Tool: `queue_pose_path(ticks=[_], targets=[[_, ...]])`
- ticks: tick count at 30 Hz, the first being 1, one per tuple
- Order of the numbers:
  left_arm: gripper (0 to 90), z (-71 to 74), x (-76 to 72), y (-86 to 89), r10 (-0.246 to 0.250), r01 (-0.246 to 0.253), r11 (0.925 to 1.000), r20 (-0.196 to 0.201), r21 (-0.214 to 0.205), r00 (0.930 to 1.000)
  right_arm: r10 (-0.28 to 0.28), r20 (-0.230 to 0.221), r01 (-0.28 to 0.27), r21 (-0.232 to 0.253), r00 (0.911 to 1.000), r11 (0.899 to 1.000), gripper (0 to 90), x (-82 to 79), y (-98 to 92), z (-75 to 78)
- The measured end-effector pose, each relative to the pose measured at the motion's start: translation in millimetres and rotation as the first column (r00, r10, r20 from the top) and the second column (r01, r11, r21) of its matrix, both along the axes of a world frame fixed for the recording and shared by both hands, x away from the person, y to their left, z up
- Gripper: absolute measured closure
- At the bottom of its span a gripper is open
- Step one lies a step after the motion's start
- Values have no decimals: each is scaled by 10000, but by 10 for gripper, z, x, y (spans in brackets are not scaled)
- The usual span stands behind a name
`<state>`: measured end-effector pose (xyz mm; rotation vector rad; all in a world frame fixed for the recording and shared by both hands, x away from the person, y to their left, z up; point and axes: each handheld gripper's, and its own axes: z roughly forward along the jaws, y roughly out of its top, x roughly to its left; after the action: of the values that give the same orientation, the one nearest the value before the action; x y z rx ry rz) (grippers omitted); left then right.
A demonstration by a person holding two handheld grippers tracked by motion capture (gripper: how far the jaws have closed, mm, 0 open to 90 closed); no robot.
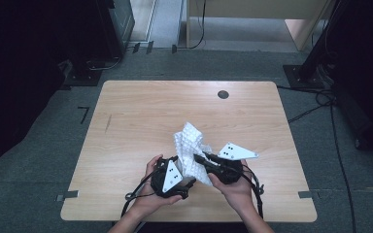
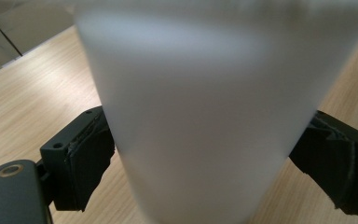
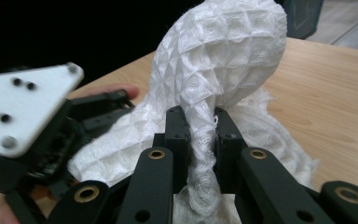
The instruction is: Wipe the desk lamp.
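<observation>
A white waffle-textured cloth (image 1: 189, 141) stands bunched up on the wooden table (image 1: 136, 111), near its front middle. My right gripper (image 1: 200, 158) comes in from the right and is shut on a gathered fold of the cloth (image 3: 223, 51), which is pinched between its jaws (image 3: 200, 126). My left gripper (image 1: 187, 182) sits at the cloth's lower left, close to the right one. In the left gripper view its jaws (image 2: 209, 158) stand wide apart, and the cloth (image 2: 205, 116) hangs blurred between them, close to the lens. The left gripper's grey plate (image 3: 23, 112) lies beside the cloth.
A dark round grommet (image 1: 223, 94) sits in the tabletop near the far edge. Cables (image 1: 320, 104) run over the grey floor to the right. Dark stands and equipment ring the table. Both hands are near the table's front edge.
</observation>
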<state>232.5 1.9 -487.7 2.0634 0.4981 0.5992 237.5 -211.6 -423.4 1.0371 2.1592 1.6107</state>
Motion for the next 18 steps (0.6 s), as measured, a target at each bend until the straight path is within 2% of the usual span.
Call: queue_pose_path(ticks=[1,2,3,4,5,6,7,9,10,11,12,13,15,18], targets=[[99,12,-10,9,-22,22,9999,28,-160,10000,-13,38,13,-60,10000,10000,796,-4,13,4],[214,53,-28,55,105,-84,9982,346,-599,9993,-87,19,88,-198,10000,9998,795,-3,19,-3],[683,103,-22,93,476,-441,9928,285,-1114,9985,-367,42,368,-250,9993,9990,797,31,-22,-35],[683,135,-5,123,455,-438,9886,87,-1439,9989,-367,42,368,-250,9993,9990,797,31,-22,-35],[636,167,17,150,410,-402,9851,16,-1671,9992,-421,-142,417,-295,9990,9987,796,55,-37,-55],[517,169,36,151,542,-525,9878,74,-1469,9985,-460,-92,458,-191,9989,9988,796,76,-71,-87],[411,154,62,158,434,-453,9890,-162,-1407,9989,-423,-118,422,-41,9990,9991,796,87,-95,-101],[411,95,74,168,409,-433,9906,-212,-1297,9989,-308,-333,315,205,9990,9993,795,106,-135,-92],[399,71,80,165,391,-429,9908,-324,-1284,9987,-291,-258,298,277,9992,9992,795,108,-159,-72],[385,54,92,160,271,-332,9908,-481,-1310,9985,-256,-173,265,513,9995,9983,796,107,-192,-41],[320,39,99,148,200,-276,9908,-587,-1325,9981,-392,-24,392,970,9992,9945,797,108,-295,51],[320,32,106,143,143,-223,9910,-617,-1321,9980,-392,-24,392,970,9992,9945,797,108,-295,51],[239,0,138,110,-121,-32,9888,-1022,-1491,9947,-799,72,786,1112,9968,9907,798,115,-394,126],[148,-45,212,49,-198,1,9896,-1357,-1440,9906,-1201,69,1190,857,9927,9892,798,144,-467,146]])
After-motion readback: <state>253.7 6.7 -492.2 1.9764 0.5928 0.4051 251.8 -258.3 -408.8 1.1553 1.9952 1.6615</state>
